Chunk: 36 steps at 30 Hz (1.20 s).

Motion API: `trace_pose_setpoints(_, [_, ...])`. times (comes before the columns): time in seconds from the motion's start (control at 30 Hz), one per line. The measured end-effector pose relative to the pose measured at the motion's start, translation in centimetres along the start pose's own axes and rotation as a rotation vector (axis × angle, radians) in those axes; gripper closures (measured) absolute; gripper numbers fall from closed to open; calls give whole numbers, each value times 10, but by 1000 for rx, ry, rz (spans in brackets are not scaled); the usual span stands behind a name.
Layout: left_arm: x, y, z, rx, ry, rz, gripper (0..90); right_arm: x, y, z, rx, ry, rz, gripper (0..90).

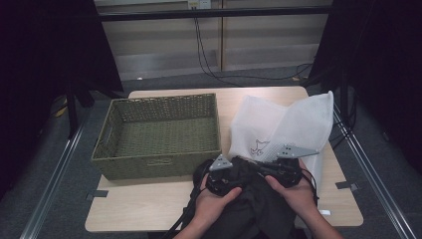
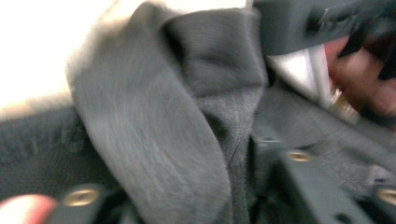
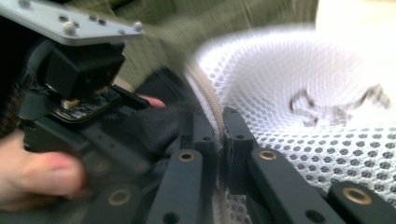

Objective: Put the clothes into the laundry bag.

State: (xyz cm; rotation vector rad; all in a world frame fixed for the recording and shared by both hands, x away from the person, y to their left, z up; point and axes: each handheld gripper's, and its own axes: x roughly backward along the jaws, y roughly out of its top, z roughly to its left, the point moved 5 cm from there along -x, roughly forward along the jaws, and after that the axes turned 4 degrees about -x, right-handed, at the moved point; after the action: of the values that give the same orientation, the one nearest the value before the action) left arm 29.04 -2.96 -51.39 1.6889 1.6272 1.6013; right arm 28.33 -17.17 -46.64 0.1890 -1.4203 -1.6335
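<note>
Clearly the work in hand is getting a dark garment [image 1: 251, 196] into a white mesh laundry bag [image 1: 278, 124], and both tools are placed for that. The right gripper [image 3: 219, 135] has its jaws together on the bag's corded rim, pinching the edge so the mouth stays lifted and open toward the person. The left gripper [image 1: 224, 185] sits at the near edge of the bench [image 1: 149, 209], buried in the dark cloth; in the left gripper view a thick fold of grey fabric bunches between its jaws, which appear clamped on that fold, though blur makes the pad contact hard to confirm. The garment lies heaped at the front of the bench, just beside the bag's opening and touching it, partly draped toward the person. A green woven basket [image 1: 159, 167] stands to the left, apart from the action. Judging from this, one side holds the bag open while the other gathers cloth to feed it in.
</note>
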Motion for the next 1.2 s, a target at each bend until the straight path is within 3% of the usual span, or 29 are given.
trace_pose_setpoints(0.07, [8,9,-6,-40,3,27,516,-6,-12,-12,-13,-34,34,865])
trace_pose_setpoints(0.13, [14,14,-9,-56,-9,51,311,-7,-14,-17,-33,-24,35,863])
trace_pose_setpoints(0.17, [22,19,-11,-81,-10,60,311,-7,-14,-17,-33,-24,35,863])
trace_pose_setpoints(0.2, [42,26,-9,-109,54,69,125,-6,-12,-18,-29,-28,29,862])
trace_pose_setpoints(0.23, [53,28,-6,-129,86,66,79,-7,-12,-19,-30,-27,30,862])
trace_pose_setpoints(0.3, [72,27,3,-145,136,70,44,-8,-13,-21,-36,-28,29,861])
trace_pose_setpoints(0.4, [78,11,22,-112,175,121,30,-8,-13,-21,-35,-28,29,860])
trace_pose_setpoints(0.43, [73,2,26,-86,157,153,29,-8,-13,-21,-37,-29,28,861])
trace_pose_setpoints(0.5, [55,-16,30,-82,132,257,9,-9,-12,-21,-36,-25,29,861])
trace_pose_setpoints(0.57, [41,-26,31,-55,116,293,0,-10,-12,-21,-37,-21,30,861])
trace_pose_setpoints(0.6, [39,-25,31,-73,128,293,2,-11,-12,-20,-32,-20,31,862])
trace_pose_setpoints(0.67, [38,-22,27,-96,131,267,157,-13,-11,-19,-27,-25,31,863])
trace_pose_setpoints(0.73, [40,-20,22,-136,148,255,483,-14,-9,-17,-18,-11,29,863])
trace_pose_setpoints(0.77, [41,-18,20,-138,165,238,618,-15,-7,-15,-15,-5,26,863])
trace_pose_setpoints(0.8, [41,-15,16,-143,148,206,684,-15,-6,-13,-3,1,25,863])
trace_pose_setpoints(0.93, [48,9,-10,-120,-39,47,728,-6,11,6,48,39,-37,861])
trace_pose_setpoints(1.0, [48,22,-23,-148,-81,-10,730,3,20,17,76,61,-78,859])
trace_pose_setpoints(1.03, [46,27,-26,-143,-64,-27,731,7,23,21,84,70,-97,858])
trace_pose_setpoints(1.1, [41,33,-22,-94,-15,-67,736,14,27,24,87,66,-120,858])
trace_pose_setpoints(1.17, [33,30,-6,6,45,-84,738,19,25,22,71,67,-120,861])
trace_pose_setpoints(1.2, [27,24,1,32,88,-71,737,19,21,20,63,68,-106,861])
